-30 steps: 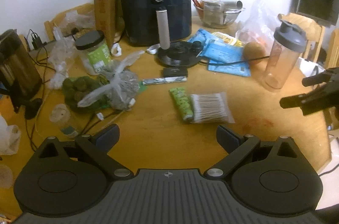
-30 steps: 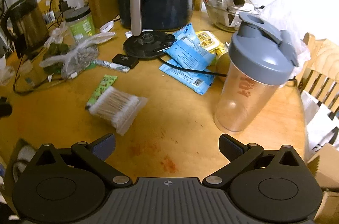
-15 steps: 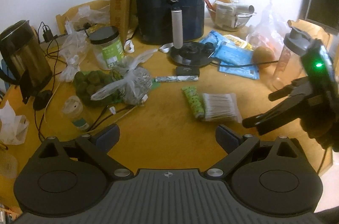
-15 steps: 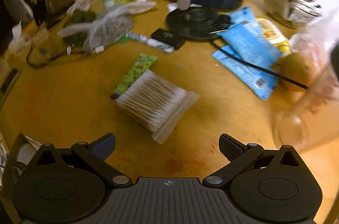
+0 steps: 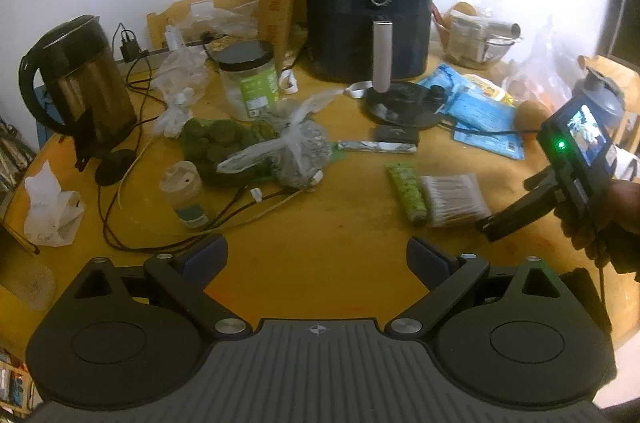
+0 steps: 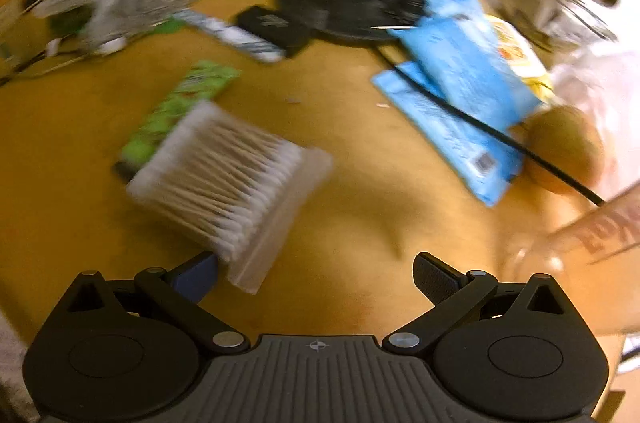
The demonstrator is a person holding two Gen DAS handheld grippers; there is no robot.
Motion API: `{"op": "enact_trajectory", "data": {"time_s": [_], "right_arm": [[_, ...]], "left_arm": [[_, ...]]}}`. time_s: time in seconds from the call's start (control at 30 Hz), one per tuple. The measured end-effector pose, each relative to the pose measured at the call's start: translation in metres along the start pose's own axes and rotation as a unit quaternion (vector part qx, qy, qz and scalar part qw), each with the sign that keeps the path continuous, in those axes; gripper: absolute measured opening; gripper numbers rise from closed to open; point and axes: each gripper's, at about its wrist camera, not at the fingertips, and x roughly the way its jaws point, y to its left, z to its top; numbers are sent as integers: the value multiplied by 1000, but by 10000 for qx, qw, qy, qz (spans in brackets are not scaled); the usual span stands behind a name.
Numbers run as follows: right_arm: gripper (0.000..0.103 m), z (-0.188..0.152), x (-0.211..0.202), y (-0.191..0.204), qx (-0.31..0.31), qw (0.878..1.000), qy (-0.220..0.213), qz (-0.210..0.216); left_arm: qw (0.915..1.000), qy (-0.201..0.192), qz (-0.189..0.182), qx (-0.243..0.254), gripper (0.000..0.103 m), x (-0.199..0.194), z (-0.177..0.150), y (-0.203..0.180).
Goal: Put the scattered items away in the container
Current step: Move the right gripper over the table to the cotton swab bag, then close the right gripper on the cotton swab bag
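Note:
A clear bag of cotton swabs [image 6: 228, 179] lies on the wooden table [image 6: 352, 223], touching a green packet [image 6: 176, 111]. My right gripper [image 6: 316, 271] is open and low over the table, its left fingertip right at the bag's near corner. In the left wrist view the bag of cotton swabs [image 5: 452, 199] sits just beyond the right gripper's fingers [image 5: 516, 215], held by a hand [image 5: 600, 219]. My left gripper [image 5: 318, 255] is open over bare table with nothing between its fingers. A foil bar [image 5: 376, 146], a small black box [image 5: 396, 133] and blue packets [image 5: 480, 111] lie farther back.
A shaker bottle [image 6: 592, 235] stands close on the right, next to a round brown fruit [image 6: 564, 147]. At the back stand an air fryer [image 5: 368, 11], a metal bowl [image 5: 480, 43], a jar [image 5: 248, 79] and a kettle [image 5: 76, 83]. Bagged greens [image 5: 256, 147] and cables [image 5: 168, 235] clutter the left.
My right gripper has moved down and left, from in front of the shaker bottle to the near corner of the swab bag. The left gripper's view has shifted a little; both stay open.

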Motion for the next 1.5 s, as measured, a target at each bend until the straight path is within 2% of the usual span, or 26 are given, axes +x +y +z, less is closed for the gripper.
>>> {"op": "enact_trajectory", "data": {"time_s": [0.1,0.2,0.43,0.63,1.03,1.13,1.3,1.5], "right_arm": [[103,3,1,-13,113,9998,-50,-137],[103,5,-4,-19,96,9999,-126,-46],[103,6,-17,-3,13,9961,-362,807],[103,18,-11,14,230,9932,-407,1067],[102,29,16,26,298,9966,-258,729],[94,29,19,24,368,9963,-236,734],[90,29,19,24,263,9964,-344,729],[76,27,15,19,140,9957,-445,797]], "left_arm": [[10000,-9,12,-34,98,0,0,3],[10000,-17,-4,-34,98,0,0,4],[10000,5,-30,-46,98,2,0,6],[9998,-64,149,-96,98,1,2,8],[9996,29,209,-207,98,3,1,12],[9996,23,173,-213,98,3,1,10],[9998,14,98,-185,98,5,1,7],[9998,18,58,-179,98,6,2,6]]}}
